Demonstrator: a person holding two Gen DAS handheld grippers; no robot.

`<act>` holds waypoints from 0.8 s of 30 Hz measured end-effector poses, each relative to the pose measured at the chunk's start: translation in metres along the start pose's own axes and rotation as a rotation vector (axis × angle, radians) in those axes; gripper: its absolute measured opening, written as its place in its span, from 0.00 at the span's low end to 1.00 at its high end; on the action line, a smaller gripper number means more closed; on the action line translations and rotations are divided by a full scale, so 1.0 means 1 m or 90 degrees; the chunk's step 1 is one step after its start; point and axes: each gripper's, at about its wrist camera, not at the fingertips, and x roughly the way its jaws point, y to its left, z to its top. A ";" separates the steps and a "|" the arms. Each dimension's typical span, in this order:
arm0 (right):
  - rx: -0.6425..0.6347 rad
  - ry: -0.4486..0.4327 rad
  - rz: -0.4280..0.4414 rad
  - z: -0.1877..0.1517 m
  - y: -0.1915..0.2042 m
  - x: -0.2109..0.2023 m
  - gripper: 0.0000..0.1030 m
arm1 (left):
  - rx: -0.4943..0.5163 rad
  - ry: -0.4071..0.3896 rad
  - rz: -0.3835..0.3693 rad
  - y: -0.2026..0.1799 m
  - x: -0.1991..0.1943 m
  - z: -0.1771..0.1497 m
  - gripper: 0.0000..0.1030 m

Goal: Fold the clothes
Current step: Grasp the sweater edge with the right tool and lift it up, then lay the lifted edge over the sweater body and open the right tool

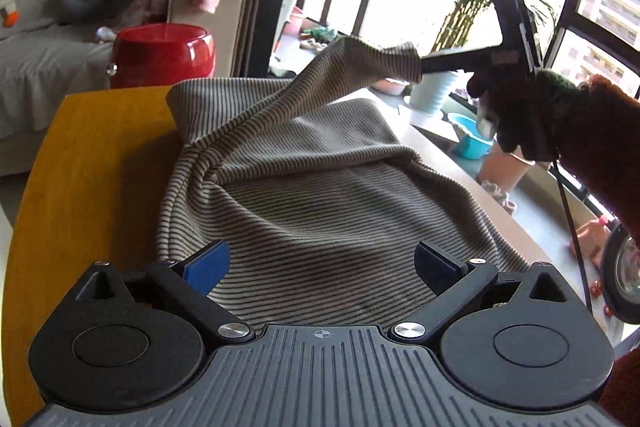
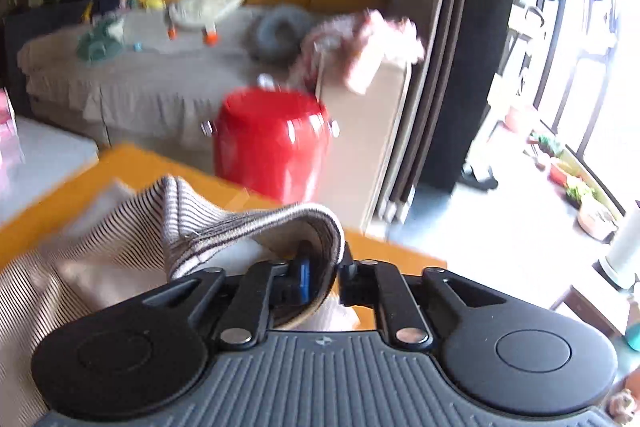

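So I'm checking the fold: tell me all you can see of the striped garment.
The garment is a ribbed knit, beige with thin dark stripes. It lies rumpled on the yellow table. One end is lifted and drawn taut by the right tongs, cloth draped between the pads. The left tongs hover open over its near edge.

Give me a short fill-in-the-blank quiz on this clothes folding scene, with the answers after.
1. The garment has a ____ pattern.
2. The table under it is ____ in colour.
3. The ____ gripper is open and holds nothing.
4. The stool behind the table is ____.

Answers: striped; yellow; left; red
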 end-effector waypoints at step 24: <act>0.356 0.064 0.145 -0.064 -0.038 0.012 0.26 | 0.025 -0.033 0.140 0.025 0.066 0.036 1.00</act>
